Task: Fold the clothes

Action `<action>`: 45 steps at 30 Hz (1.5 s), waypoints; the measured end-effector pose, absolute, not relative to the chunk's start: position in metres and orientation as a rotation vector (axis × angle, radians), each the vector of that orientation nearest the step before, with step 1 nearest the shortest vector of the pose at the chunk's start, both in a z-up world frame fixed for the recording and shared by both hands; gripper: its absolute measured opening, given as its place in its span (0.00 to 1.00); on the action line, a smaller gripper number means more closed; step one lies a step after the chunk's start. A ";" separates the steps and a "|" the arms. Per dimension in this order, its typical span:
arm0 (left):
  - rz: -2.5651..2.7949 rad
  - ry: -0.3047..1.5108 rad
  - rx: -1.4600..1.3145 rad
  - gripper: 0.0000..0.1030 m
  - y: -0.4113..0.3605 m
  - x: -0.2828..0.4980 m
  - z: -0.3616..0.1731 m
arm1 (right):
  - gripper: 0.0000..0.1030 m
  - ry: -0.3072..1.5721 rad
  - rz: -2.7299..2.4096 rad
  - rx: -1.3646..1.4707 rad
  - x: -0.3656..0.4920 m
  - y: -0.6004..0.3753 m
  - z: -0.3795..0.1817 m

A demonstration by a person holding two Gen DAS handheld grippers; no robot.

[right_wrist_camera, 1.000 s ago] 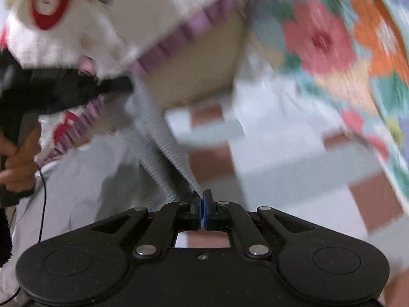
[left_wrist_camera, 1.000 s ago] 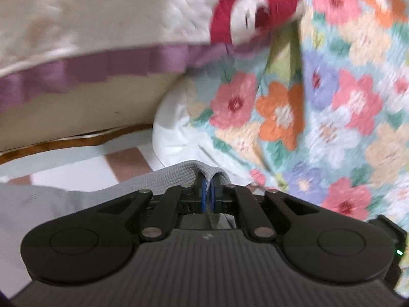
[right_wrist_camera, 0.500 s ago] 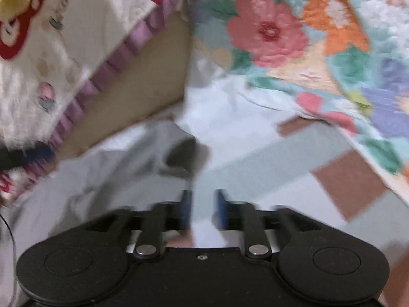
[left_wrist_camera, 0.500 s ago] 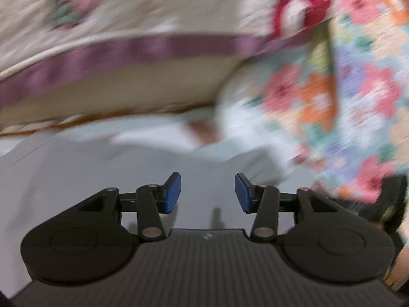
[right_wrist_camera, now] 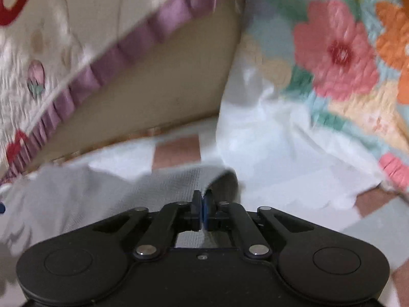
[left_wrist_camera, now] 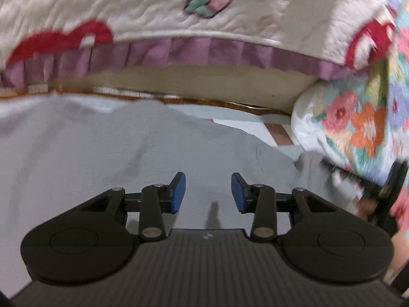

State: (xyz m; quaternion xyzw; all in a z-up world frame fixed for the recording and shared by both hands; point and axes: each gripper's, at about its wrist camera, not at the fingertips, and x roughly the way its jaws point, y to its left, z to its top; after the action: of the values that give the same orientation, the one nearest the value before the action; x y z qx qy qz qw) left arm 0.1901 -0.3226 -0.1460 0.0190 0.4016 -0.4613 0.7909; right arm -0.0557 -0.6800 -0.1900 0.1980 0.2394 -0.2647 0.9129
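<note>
Grey knit fabric, the garment, is lying spread across the checked bed sheet, filling most of the left wrist view and running out of frame at the left and bottom, so its full shape is not showing. Behind it the white quilted cover with a purple ruffle is hanging over a beige bed base, its red prints blurred and cut off by the top edge. The floral quilt is bunching at the right in both views, smeared by motion. At the far right of the left wrist view a dark blurred shape is too unclear to identify.

The left tongs are standing open above the flat grey cloth, gripping nothing; 1 second ago they were pinching a fold of it, and half a second ago they were already parted. The right tongs are now closed on a raised edge of the garment, with 2 blue pads pressing the cloth between them, whereas half a second ago they were open over the sheet.

No readable writing or brand is showing on any surface.
</note>
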 end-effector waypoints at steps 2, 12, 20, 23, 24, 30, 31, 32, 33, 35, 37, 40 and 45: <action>-0.974 0.862 0.105 0.37 -0.314 0.184 -0.150 | 0.02 0.476 -0.612 0.367 -0.064 -0.688 -0.181; -0.899 0.980 0.131 0.37 -0.262 0.165 -0.179 | 0.34 0.590 -0.740 0.540 -0.090 -0.697 -0.204; -1.025 0.944 0.225 0.42 -0.274 0.119 -0.167 | 0.43 0.516 -0.619 0.899 -0.157 -0.640 -0.215; -0.995 0.930 0.280 0.42 -0.275 0.110 -0.169 | 0.43 0.558 -0.557 0.853 -0.142 -0.621 -0.215; -0.980 0.924 0.303 0.42 -0.275 0.108 -0.170 | 0.43 0.556 -0.573 0.817 -0.136 -0.618 -0.215; -0.903 0.993 0.281 0.42 -0.234 0.120 -0.173 | 0.07 0.591 -0.659 0.499 -0.109 -0.605 -0.198; -0.889 1.000 0.286 0.42 -0.224 0.122 -0.174 | 0.07 0.598 -0.682 0.429 -0.111 -0.600 -0.192; -0.873 1.003 0.297 0.42 -0.214 0.124 -0.175 | 0.06 0.604 -0.706 0.359 -0.113 -0.595 -0.187; -0.857 1.006 0.308 0.42 -0.203 0.126 -0.175 | 0.06 0.620 -0.718 0.334 -0.116 -0.595 -0.187; -0.827 1.014 0.326 0.42 -0.183 0.129 -0.176 | 0.05 0.667 -0.738 0.371 -0.119 -0.603 -0.203; -0.797 1.010 0.349 0.42 -0.164 0.132 -0.171 | 0.05 0.671 -0.786 0.327 -0.121 -0.602 -0.209; -0.769 0.934 0.398 0.47 -0.132 0.135 -0.146 | 0.08 0.701 -0.911 0.269 -0.117 -0.597 -0.195; -0.688 0.842 0.368 0.51 -0.076 0.148 -0.133 | 0.24 0.660 -0.763 0.289 -0.094 -0.561 -0.160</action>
State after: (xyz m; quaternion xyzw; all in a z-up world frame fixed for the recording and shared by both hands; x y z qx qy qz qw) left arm 0.1477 -0.0761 -0.1328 0.1742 0.3983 -0.3252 0.8398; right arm -0.0938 -0.5614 -0.1602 0.1378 0.3150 -0.3645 0.8654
